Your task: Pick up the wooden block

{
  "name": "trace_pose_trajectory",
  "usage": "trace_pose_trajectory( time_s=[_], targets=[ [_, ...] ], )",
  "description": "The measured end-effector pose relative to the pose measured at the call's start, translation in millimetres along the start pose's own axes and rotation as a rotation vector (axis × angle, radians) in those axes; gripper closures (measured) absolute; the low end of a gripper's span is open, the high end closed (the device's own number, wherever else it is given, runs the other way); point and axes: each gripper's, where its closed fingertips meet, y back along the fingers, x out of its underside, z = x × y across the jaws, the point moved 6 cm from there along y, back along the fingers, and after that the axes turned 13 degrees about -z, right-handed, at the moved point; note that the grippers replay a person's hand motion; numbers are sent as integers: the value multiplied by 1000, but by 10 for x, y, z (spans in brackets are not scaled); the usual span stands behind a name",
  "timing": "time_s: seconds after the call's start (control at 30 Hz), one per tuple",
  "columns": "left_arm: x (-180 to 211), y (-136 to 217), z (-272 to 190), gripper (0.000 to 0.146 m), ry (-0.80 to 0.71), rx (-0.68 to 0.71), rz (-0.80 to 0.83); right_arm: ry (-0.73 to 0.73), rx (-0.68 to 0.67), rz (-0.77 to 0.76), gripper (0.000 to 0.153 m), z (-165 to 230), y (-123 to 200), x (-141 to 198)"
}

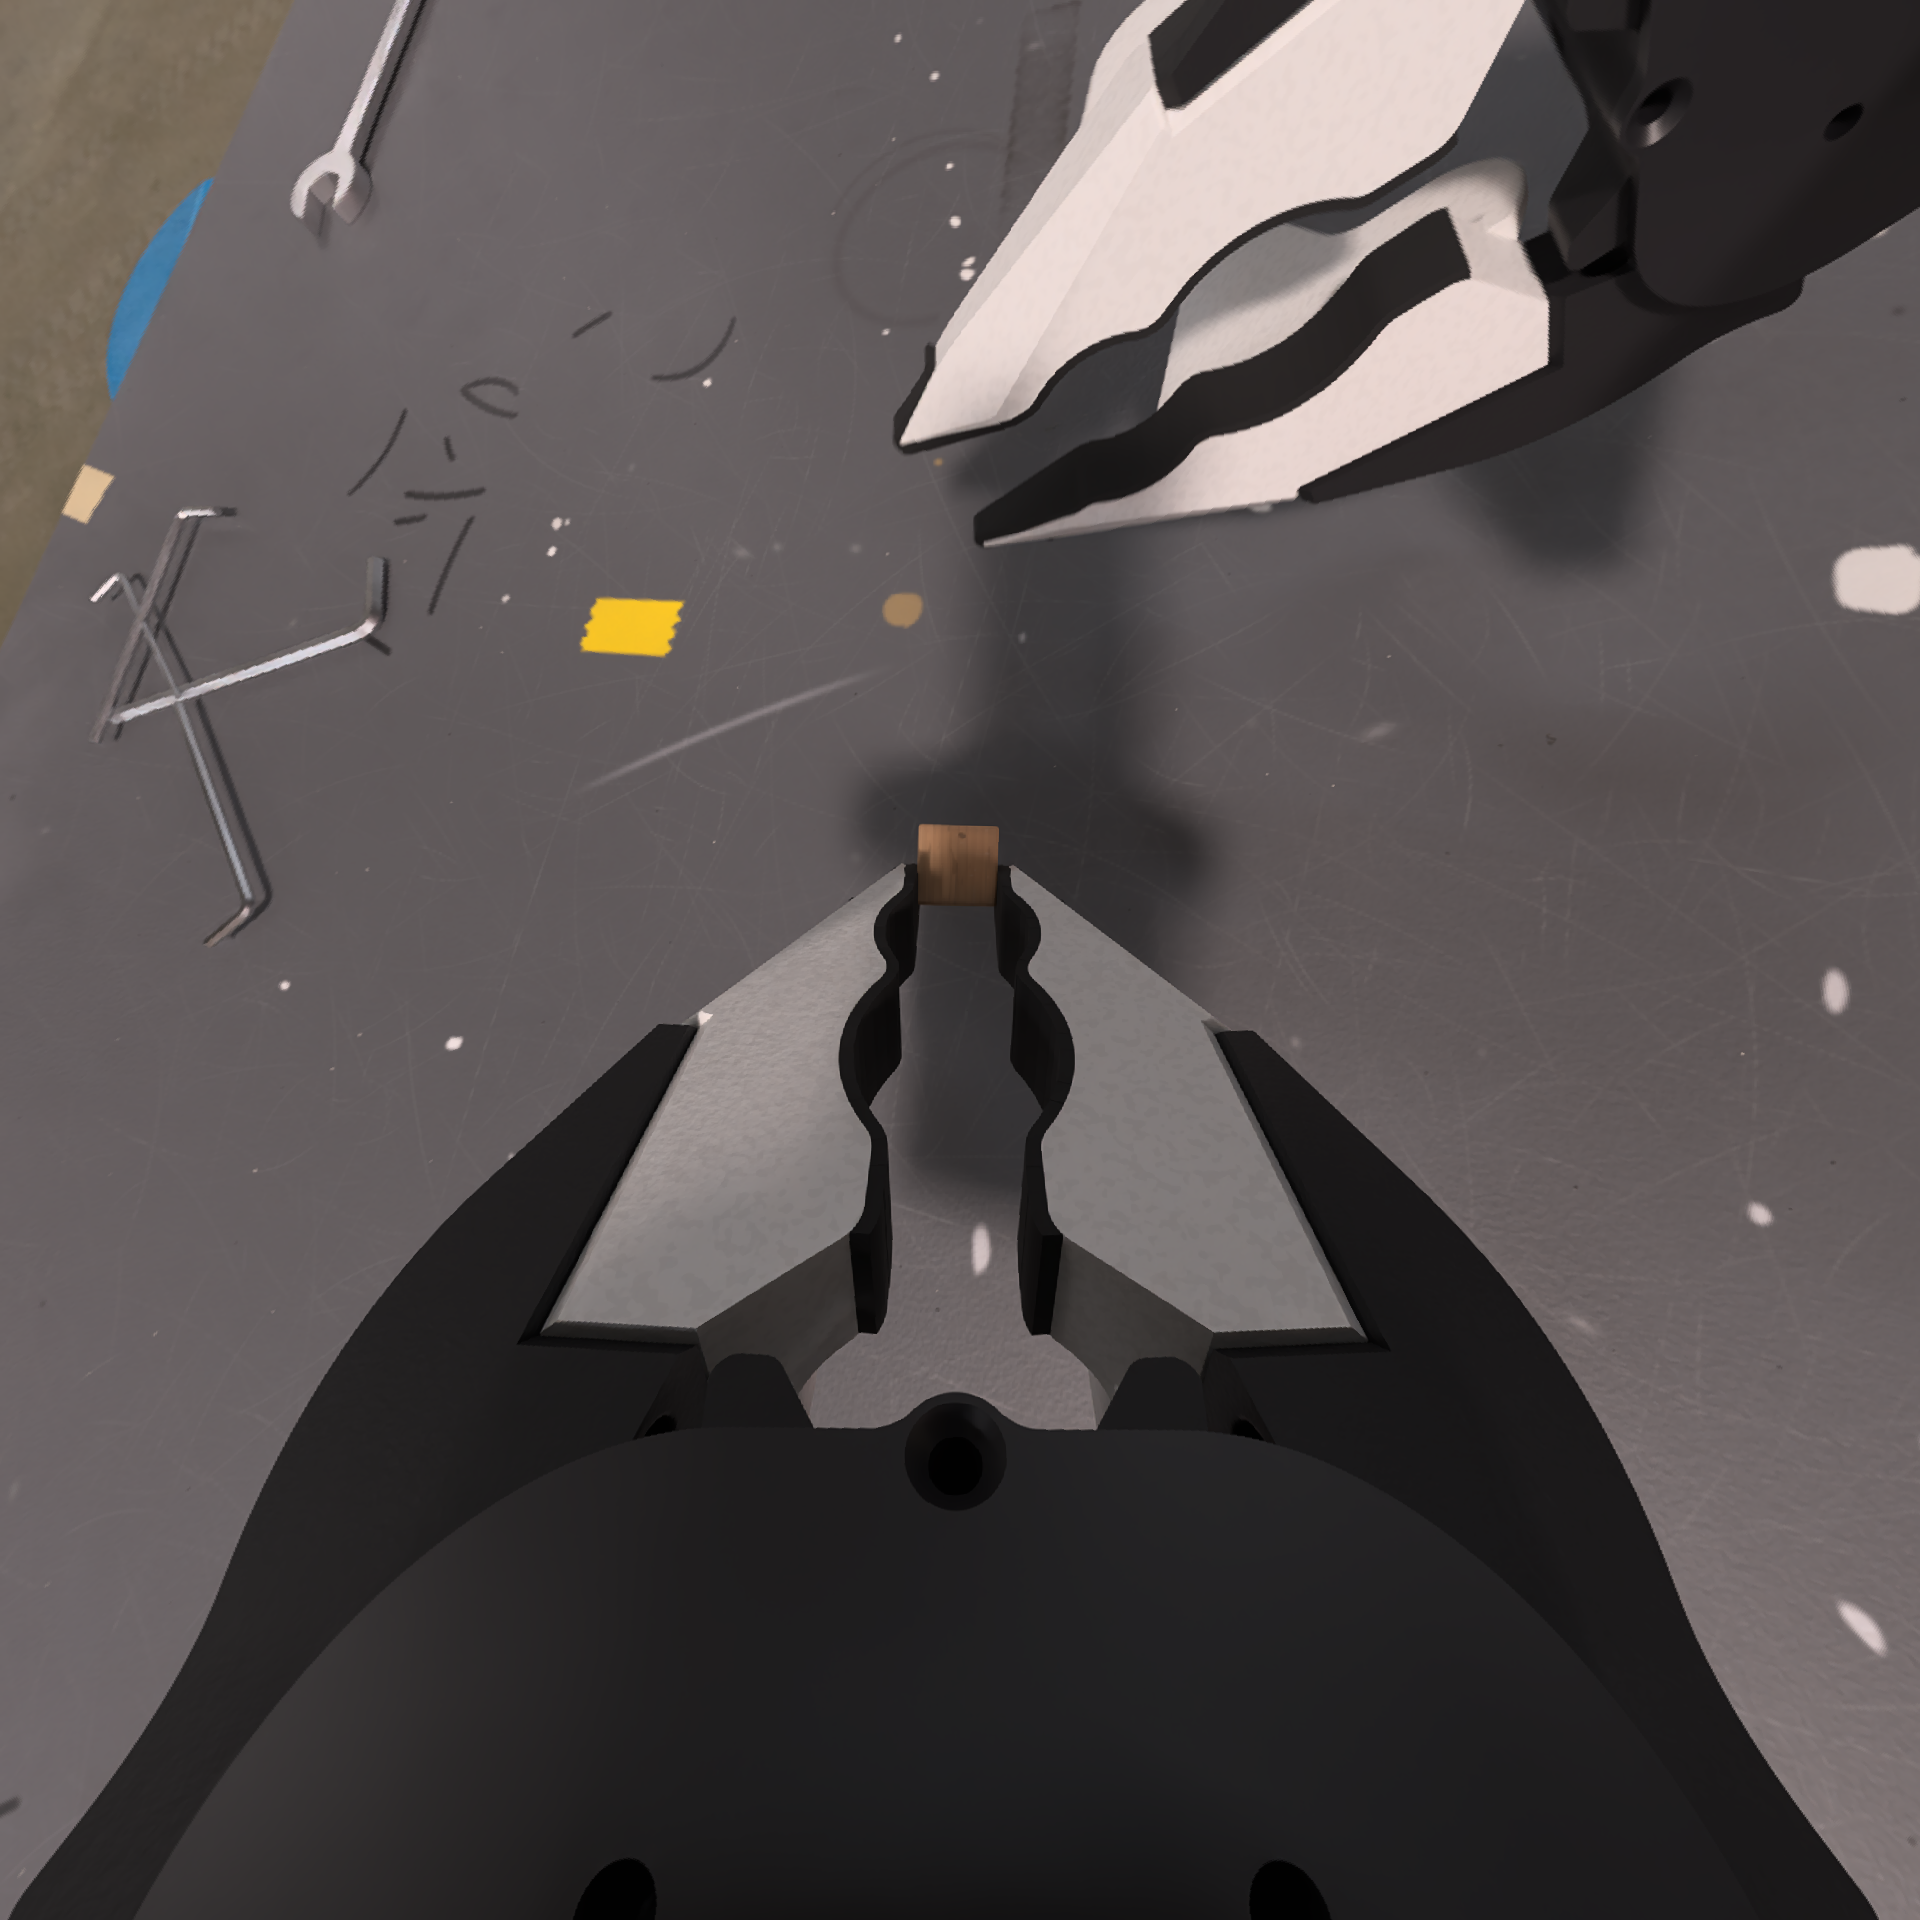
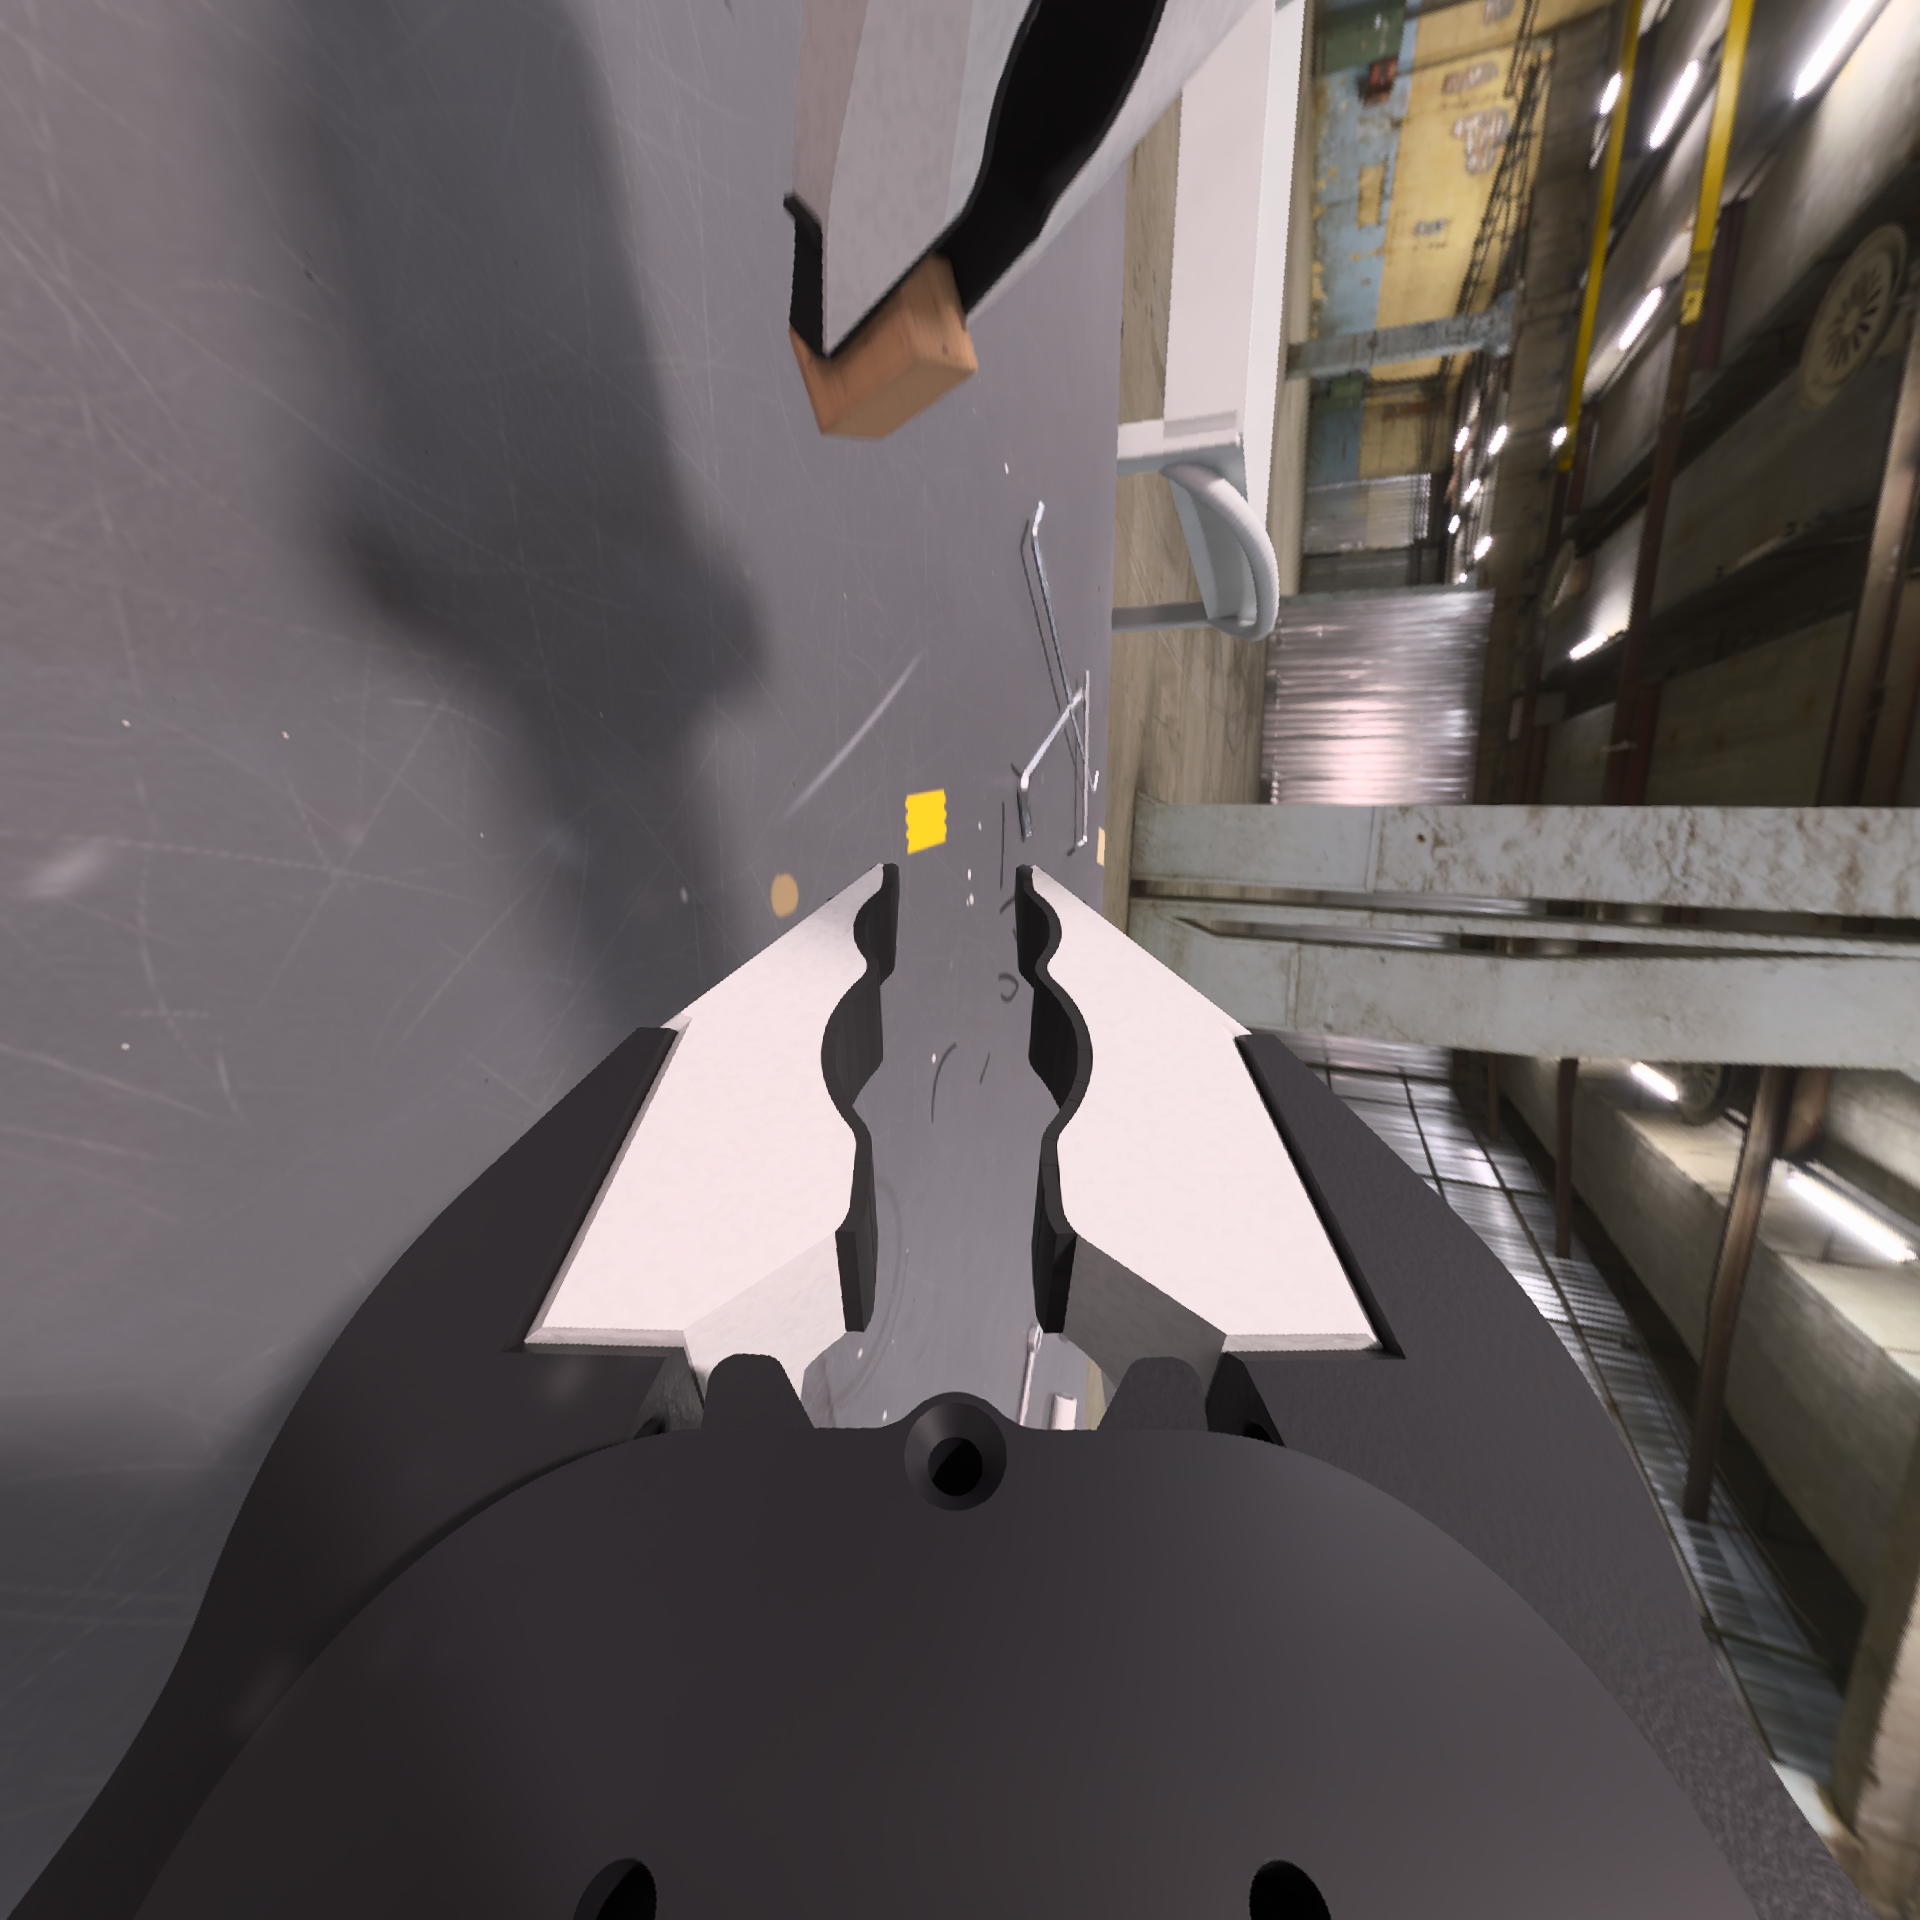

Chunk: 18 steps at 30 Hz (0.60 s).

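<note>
The wooden block point(image 1: 958, 864) is a small tan cube pinched between the fingertips of my left gripper point(image 1: 958, 879). It is held above the dark grey table point(image 1: 1455, 883), with its shadow on the surface beyond it. In the right wrist view the block point(image 2: 894, 364) shows at the top, clamped by the left gripper's fingers point(image 2: 894, 156). My right gripper point(image 2: 954, 878) is open and empty. It hovers beyond and to the right of the block in the left wrist view point(image 1: 940, 488).
Several hex keys point(image 1: 177, 686) and a wrench point(image 1: 343, 156) lie on the far left of the table. A yellow tape patch point(image 1: 631, 627) is stuck left of the block. The table's edge runs along the left side, with floor beyond.
</note>
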Motion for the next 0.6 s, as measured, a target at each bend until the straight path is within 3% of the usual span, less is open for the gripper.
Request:
trace_pose_trajectory(
  time_s=[0.2, 0.37, 0.43, 0.6],
  targets=[
    [7, -1, -25, 132, -5, 5, 4, 41, -26, -52, 129, 27, -3, -46],
    [-36, -37, -107, 132, -34, 39, 44, 89, -80, 21, 133, 47, -10, -72],
    [-39, -30, -57, 132, 27, 43, 15, 74, -79, 46, 133, 33, 5, -90],
    [-112, -94, -113, 132, -30, 22, 56, 2, -80, 122, 133, 50, -43, -50]
  ],
)
